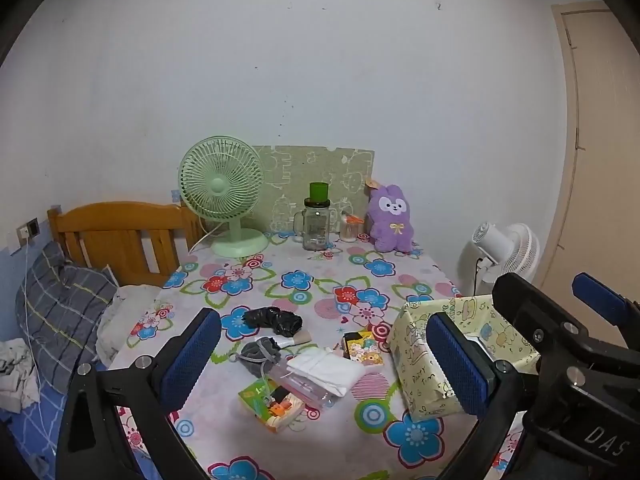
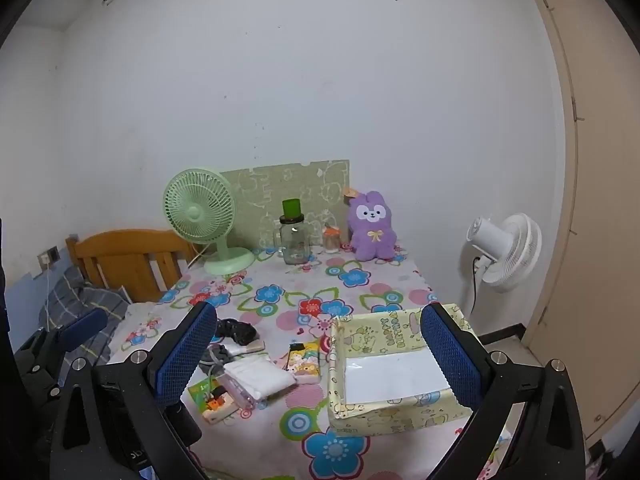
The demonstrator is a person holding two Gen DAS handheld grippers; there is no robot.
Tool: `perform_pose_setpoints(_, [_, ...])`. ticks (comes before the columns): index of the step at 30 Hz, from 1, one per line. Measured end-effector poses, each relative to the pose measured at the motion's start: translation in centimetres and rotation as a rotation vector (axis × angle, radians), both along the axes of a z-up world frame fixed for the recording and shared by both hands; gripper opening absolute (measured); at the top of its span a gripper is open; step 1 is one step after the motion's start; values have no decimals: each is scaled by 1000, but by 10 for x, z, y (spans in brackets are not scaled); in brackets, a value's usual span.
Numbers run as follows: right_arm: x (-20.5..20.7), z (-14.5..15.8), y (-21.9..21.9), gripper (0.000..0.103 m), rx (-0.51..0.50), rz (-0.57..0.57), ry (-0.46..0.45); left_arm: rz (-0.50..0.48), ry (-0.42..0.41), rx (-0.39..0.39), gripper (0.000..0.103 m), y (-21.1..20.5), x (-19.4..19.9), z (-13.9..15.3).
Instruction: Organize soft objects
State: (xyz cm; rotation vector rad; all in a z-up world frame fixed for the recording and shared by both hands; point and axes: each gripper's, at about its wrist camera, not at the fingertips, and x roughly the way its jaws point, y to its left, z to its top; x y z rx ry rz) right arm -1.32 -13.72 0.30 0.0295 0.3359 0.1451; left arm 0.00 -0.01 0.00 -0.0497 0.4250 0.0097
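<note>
On the flowered table lie a black crumpled bag [image 1: 273, 320] [image 2: 236, 330], a grey drawstring pouch [image 1: 259, 354] [image 2: 216, 356], a folded white cloth [image 1: 326, 369] [image 2: 260, 378] and a clear pouch [image 1: 300, 384]. A purple plush bunny [image 1: 390, 218] [image 2: 371, 226] sits at the far edge. A yellow patterned box [image 1: 420, 364] [image 2: 396, 372] stands open at the right, near side. My left gripper [image 1: 324, 364] is open and empty above the near items. My right gripper [image 2: 318, 360] is open and empty, over the box's left side.
A green desk fan [image 1: 224, 196] [image 2: 202, 216], a glass jar with a green lid [image 1: 316, 220] [image 2: 294, 236] and a small orange-lidded jar [image 1: 351, 229] stand at the back. A cartoon phone case [image 1: 363, 348] [image 2: 303, 362] and a green card box [image 1: 270, 402] lie near. A white floor fan [image 2: 506, 250] stands right, a bed [image 1: 60, 312] left.
</note>
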Motion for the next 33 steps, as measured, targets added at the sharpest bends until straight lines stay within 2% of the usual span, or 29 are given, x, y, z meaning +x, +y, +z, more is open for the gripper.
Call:
perform_pose_setpoints(4, [-1, -3, 8, 103, -12, -21, 28, -1, 4, -4, 103, 1, 1, -1])
perform_pose_setpoints(6, [7, -1, -3, 103, 18, -23, 49, -1, 6, -5, 103, 1, 2, -1])
perform_pose_setpoints(33, [9, -7, 2, 103, -4, -28, 44, -1, 13, 0, 102, 1, 8, -5])
